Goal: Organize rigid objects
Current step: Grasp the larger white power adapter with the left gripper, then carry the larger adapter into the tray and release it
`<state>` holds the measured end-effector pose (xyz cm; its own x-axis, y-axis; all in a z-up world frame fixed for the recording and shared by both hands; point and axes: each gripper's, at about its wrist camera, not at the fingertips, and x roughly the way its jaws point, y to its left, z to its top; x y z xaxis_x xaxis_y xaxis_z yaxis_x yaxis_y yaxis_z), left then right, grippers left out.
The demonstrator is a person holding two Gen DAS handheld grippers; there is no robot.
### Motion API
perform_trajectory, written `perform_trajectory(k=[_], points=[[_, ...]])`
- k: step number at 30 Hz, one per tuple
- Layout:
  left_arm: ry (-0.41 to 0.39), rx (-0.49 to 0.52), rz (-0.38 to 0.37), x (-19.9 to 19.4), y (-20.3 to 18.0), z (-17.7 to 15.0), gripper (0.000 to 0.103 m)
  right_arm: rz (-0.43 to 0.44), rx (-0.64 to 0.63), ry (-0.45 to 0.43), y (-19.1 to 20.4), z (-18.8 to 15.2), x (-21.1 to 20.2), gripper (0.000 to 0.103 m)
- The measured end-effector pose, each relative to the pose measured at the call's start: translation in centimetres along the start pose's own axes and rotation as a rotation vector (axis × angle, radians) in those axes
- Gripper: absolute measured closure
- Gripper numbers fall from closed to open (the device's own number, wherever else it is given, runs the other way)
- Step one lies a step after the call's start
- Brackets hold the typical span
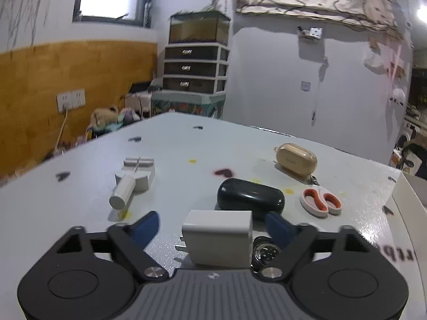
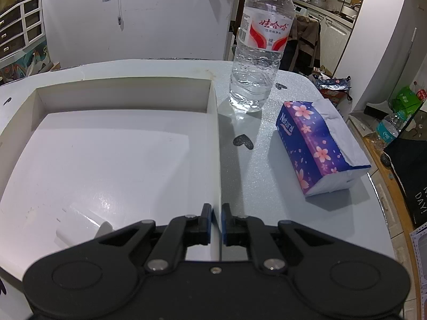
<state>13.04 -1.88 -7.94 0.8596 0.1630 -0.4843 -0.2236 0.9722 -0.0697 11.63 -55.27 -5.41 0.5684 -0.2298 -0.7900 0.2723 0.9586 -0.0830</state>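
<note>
While most of the loose things are seen scattered on the counter (image 1: 80, 208), only one white item, seemingly a charger (image 2: 80, 225), is found lying inside the white box (image 2: 125, 93), so the sorting is judged to be barely begun. The left tool (image 1: 212, 225) is held spread wide just above the counter, with a white plug adapter (image 1: 218, 237) framed between its blue fingers (image 1: 148, 225) but not yet pinched. Just behind the adapter a black case (image 1: 249, 197) is seen, and a small round metal piece (image 1: 267, 253) is tucked beside the adapter's right edge. Farther off are a tan earbud case (image 1: 296, 160), small orange-handled scissors (image 1: 321, 201) and a white block with a cylinder (image 1: 133, 180). The right tool (image 2: 216, 221) is shown pinching the box's right wall, its fingers pressed together on the thin edge, apparently steadying the box. Outside the box, on the same counter, a water bottle (image 2: 260, 45) and a tissue pack (image 2: 317, 144) are seen. Roughly six items are judged still to be moved into the box.
</note>
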Motion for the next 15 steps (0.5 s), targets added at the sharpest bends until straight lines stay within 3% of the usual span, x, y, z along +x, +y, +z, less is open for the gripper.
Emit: perform_trajectory(k=[1,3,9,15], points=[[0.012,-0.014,-0.005,0.3,0.2,0.0,0.028,0.000,0.000,0.000,0.0,0.0,0.0,0.095],[0.033,-0.035,-0.030,0.6,0.4,-0.1,0.048,-0.001,-0.001,0.000,0.0,0.0,0.0,0.095],[0.047,-0.026,-0.019,-0.2,-0.1,0.0,0.049,0.000,0.001,0.000,0.0,0.0,0.0,0.095],[0.000,0.024,-0.094,-2.7,-3.1,1.2,0.050,-0.001,0.002,-0.001,0.0,0.0,0.0,0.095]])
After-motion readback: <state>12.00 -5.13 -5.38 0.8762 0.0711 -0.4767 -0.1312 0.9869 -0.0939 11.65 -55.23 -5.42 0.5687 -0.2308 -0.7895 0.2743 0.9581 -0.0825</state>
